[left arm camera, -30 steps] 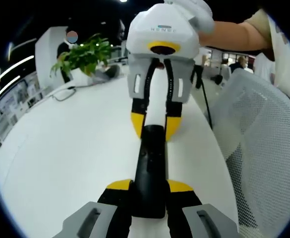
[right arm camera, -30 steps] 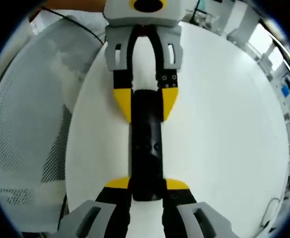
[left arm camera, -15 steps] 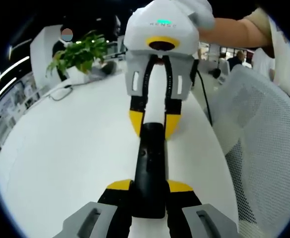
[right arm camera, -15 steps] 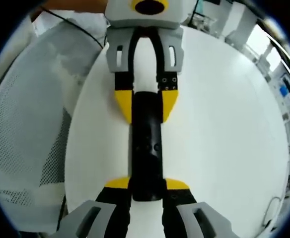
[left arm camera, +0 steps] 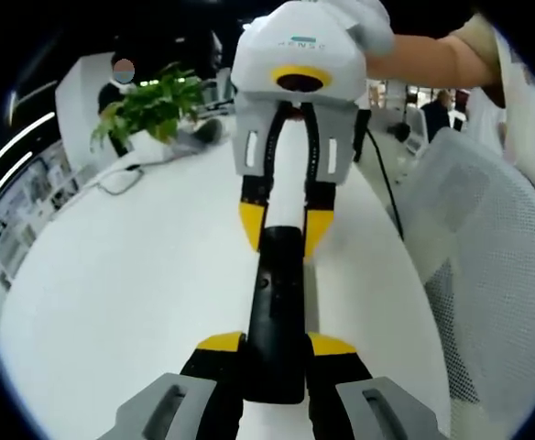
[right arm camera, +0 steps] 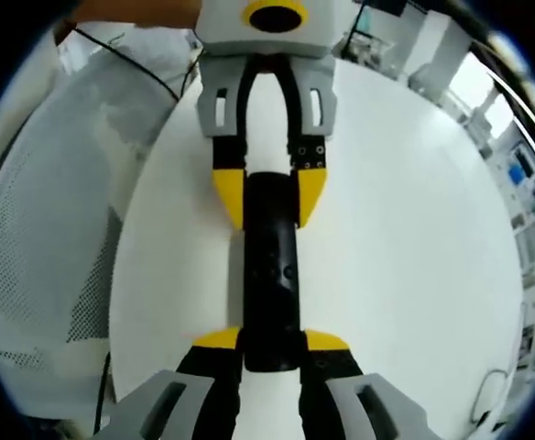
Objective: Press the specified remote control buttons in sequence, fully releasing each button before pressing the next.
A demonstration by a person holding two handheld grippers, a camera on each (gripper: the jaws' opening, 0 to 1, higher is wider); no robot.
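I hold a black remote control (left arm camera: 275, 316) between both grippers, one at each end, above a white table (left arm camera: 130, 275).

Left gripper view: my left gripper (left arm camera: 275, 346) rises from the bottom, and its yellow-tipped jaws stand narrow, clamped on the near end of the remote control. The right gripper (left arm camera: 284, 227) enters from the top of this view, and its yellow tips close on the far end of the same remote control. A gloved hand (left arm camera: 364, 23) sits on top of that gripper's white housing. The remote control runs straight between the two grippers. Small buttons show on its upper face, too small to identify.

Right gripper view: my right gripper (right arm camera: 271, 341) rises from the bottom, jaws narrow and clamped on the near end of the remote control (right arm camera: 271, 275). The left gripper (right arm camera: 269, 194) comes in from the top and grips the far end. The table (right arm camera: 405, 229) lies beneath.

Surroundings: a white mesh chair back (left arm camera: 487, 266) stands just beside the table edge, and it also shows in the right gripper view (right arm camera: 38, 220). A green potted plant (left arm camera: 153, 105) stands at the far end of the table, with a thin cable (left arm camera: 121, 174) lying near it.
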